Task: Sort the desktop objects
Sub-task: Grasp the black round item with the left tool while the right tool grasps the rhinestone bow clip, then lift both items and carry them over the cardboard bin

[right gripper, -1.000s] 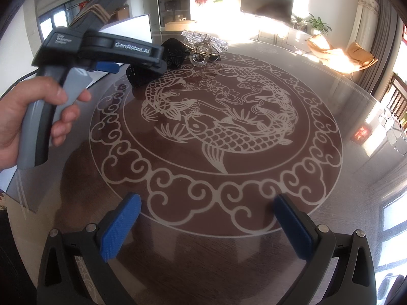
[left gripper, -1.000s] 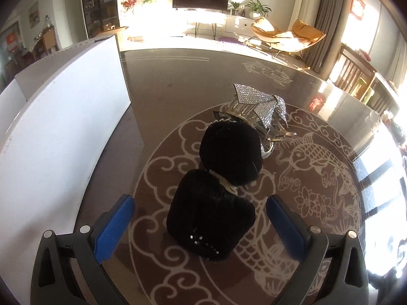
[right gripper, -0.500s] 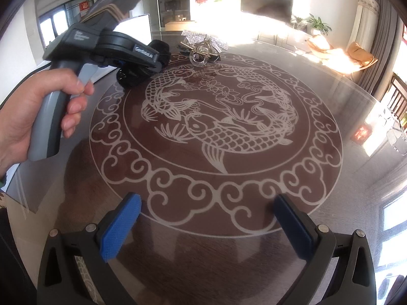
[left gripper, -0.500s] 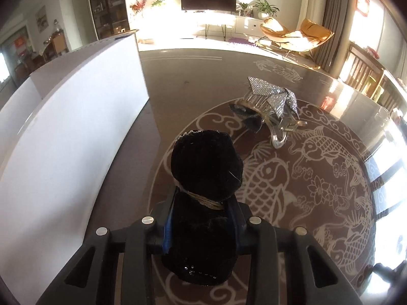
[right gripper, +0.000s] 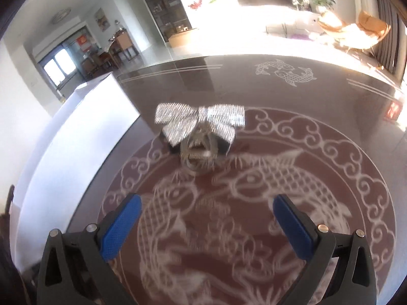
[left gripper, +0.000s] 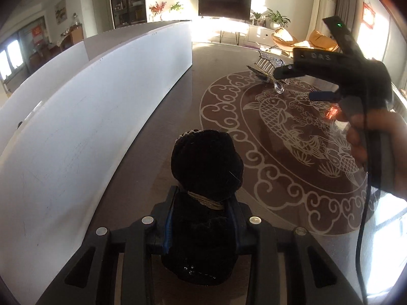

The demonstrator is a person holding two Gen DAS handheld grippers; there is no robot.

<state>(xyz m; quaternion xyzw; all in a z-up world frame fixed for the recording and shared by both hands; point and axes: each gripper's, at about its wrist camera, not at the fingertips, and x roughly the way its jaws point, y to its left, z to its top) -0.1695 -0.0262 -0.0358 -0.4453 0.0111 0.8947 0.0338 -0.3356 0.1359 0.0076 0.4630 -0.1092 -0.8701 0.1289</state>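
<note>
My left tongs (left gripper: 201,231) are pinching the lower half of a black fuzzy bow (left gripper: 206,178), its upper lobe sticking out ahead of the pads, beside the white box (left gripper: 89,117) on my left. My right tongs (right gripper: 207,225) are spread wide with nothing between them, over the carp pattern of the worktop (right gripper: 292,185). Farther ahead of them lies a sparkly silver bow clip (right gripper: 201,124), well apart from the pads.

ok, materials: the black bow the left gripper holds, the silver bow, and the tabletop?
Black bow: looks like velvet or plush, matte and light-absorbing, with a gold wire wrap at its middle. Silver bow: rhinestone or glitter mesh, sparkling in fine rows. Tabletop: probably glass or lacquer, glossy with reflections.
</note>
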